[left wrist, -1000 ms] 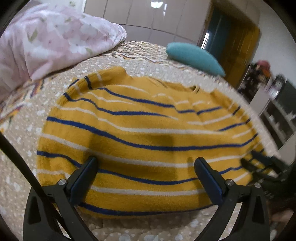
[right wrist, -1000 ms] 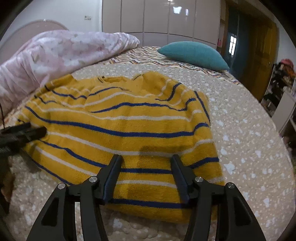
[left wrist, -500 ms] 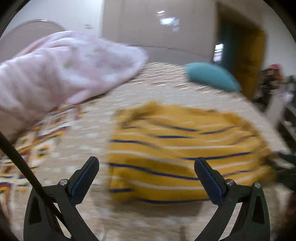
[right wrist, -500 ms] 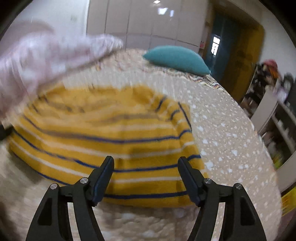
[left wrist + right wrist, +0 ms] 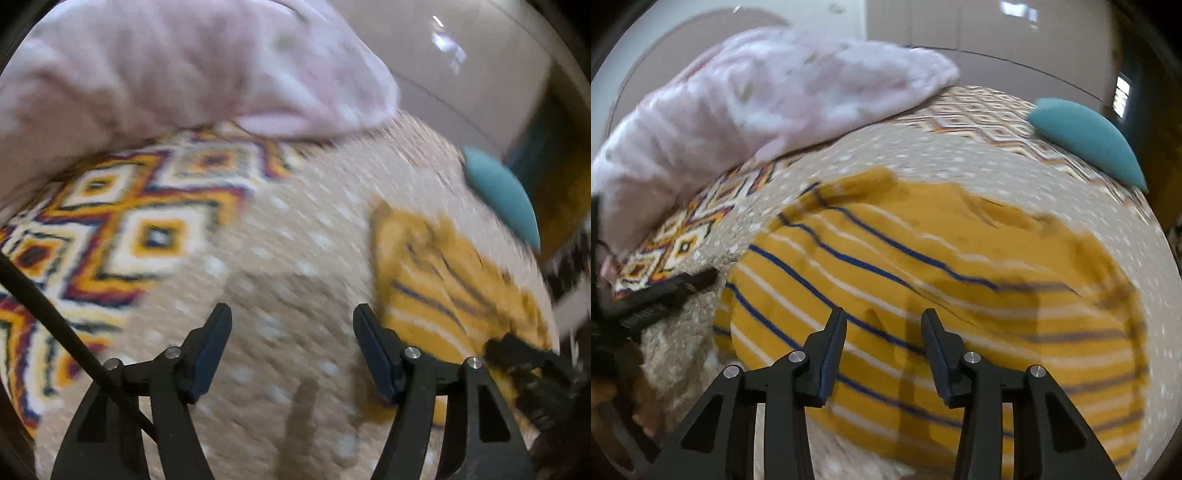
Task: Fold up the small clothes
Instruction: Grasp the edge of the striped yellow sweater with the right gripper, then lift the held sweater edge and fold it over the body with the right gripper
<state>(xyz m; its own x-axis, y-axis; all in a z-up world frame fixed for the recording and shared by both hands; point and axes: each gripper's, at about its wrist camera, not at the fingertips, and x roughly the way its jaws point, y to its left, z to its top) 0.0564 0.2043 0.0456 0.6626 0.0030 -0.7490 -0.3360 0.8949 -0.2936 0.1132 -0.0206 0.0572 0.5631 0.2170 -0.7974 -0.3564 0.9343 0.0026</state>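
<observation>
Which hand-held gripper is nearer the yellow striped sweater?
Right. The right hand-held gripper hovers over the yellow striped sweater; the left hand-held gripper is over bare bedspread beside it.

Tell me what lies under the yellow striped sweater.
The yellow striped sweater lies on a beige speckled blanket, which shows all round its edges. Farther back a diamond-patterned bedcover appears. What the blanket looks like directly beneath the sweater is covered.

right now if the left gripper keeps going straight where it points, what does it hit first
Probably the bare speckled bedcover: nothing lies between the closing left gripper. The yellow striped sweater sits off to its right, though blur makes depth uncertain.
</observation>
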